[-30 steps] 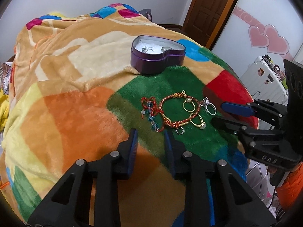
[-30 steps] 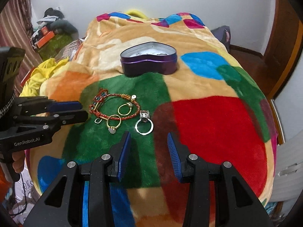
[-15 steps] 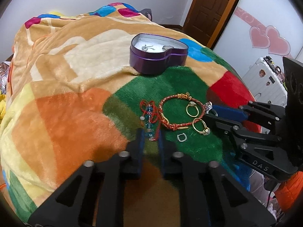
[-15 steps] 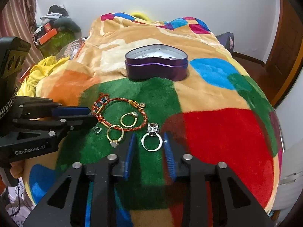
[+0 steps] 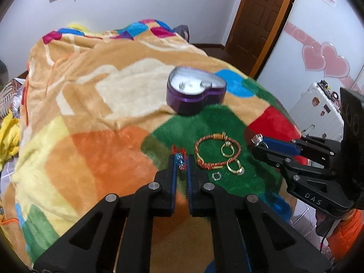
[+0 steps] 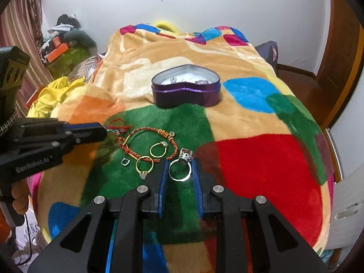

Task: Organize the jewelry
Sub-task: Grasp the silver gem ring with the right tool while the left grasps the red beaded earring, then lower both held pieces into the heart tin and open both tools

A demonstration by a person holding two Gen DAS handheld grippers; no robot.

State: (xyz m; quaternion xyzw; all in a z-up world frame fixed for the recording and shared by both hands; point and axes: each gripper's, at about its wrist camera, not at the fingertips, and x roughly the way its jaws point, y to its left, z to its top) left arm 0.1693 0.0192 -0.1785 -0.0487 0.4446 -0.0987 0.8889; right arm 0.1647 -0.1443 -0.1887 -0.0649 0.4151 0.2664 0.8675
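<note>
The jewelry lies on the green patch of a patchwork blanket (image 6: 261,159) spread over a bed, and everything is placed here against the purple heart-shaped tin (image 6: 186,91) that stands open at the far edge of that patch.

The left gripper (image 5: 181,162) is on the near-left side of the tin, its blue-padded fingers (image 5: 173,166) drawn close together on a red cord bracelet with blue beads (image 5: 180,158) — the beads show in the narrow gap, the cord loop sticks out beyond the tips.

The right gripper (image 6: 180,169) is on the near side of the tin, a little to the right, and is clamped on a silver ring (image 6: 179,170) with an ornate setting; the band sits flat between the two pads (image 6: 163,177), touching both, with the setting pointing toward the tin. In the left wrist view the setting pokes out past the tip of that gripper.

Between the two grippers, nearer than the tin, lie a red-and-gold braided bracelet (image 6: 145,143), a gold ring (image 6: 158,149) inside its loop, a second gold ring with a pale stone (image 6: 144,165) just outside it, and a small silver clasp-like piece (image 6: 125,161) beside that.

Inside the tin, on a white lining, small silvery pieces (image 5: 182,84) are visible — too blurred to identify.
</note>
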